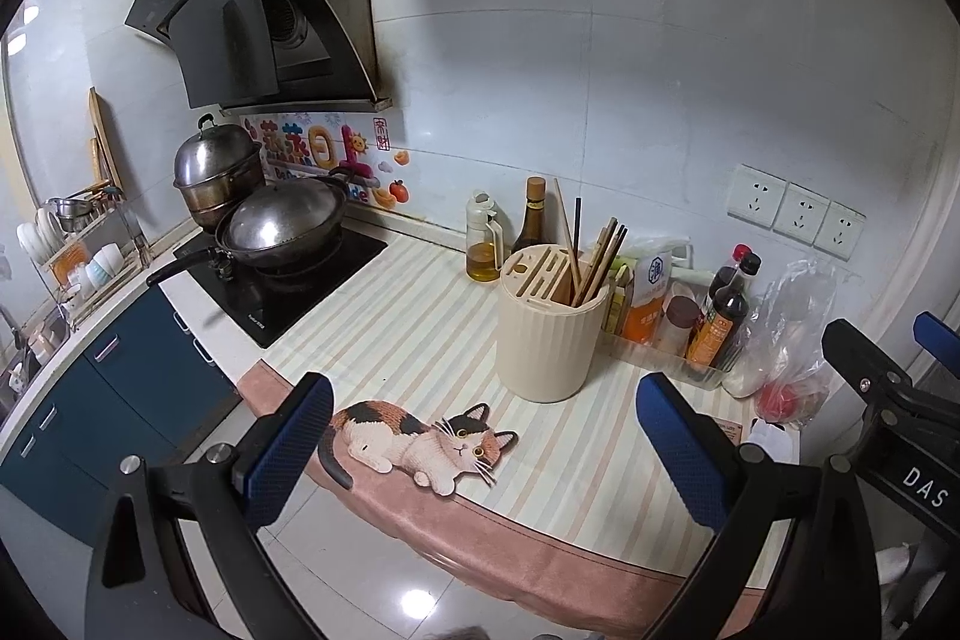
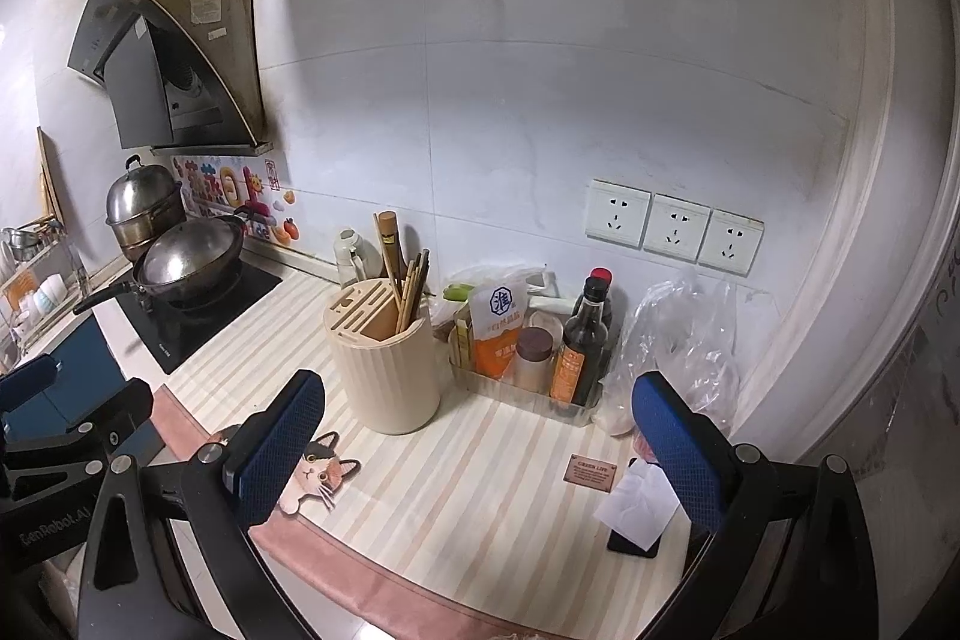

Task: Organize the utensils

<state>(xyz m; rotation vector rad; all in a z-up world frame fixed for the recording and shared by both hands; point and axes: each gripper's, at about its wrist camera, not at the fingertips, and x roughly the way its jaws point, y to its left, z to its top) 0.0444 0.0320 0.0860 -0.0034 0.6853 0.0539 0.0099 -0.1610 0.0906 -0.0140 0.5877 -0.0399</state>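
Hovering grippers point(image 1: 483, 451) point(image 2: 477, 445) (both wide) near holder point(image 1: 549, 322)

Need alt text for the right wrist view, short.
Open right gripper, holding nothing, faces a striped kitchen counter where a cream utensil holder with chopsticks stands centre. To its right, a clear tray of sauce bottles and seasonings; to its left, a wok on the stove. The left gripper shows at the left edge.

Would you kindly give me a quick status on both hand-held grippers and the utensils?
Left hand-held gripper open, empty. Right hand-held gripper open, empty. Chopsticks upright in utensil holder. Approach unobstructed.
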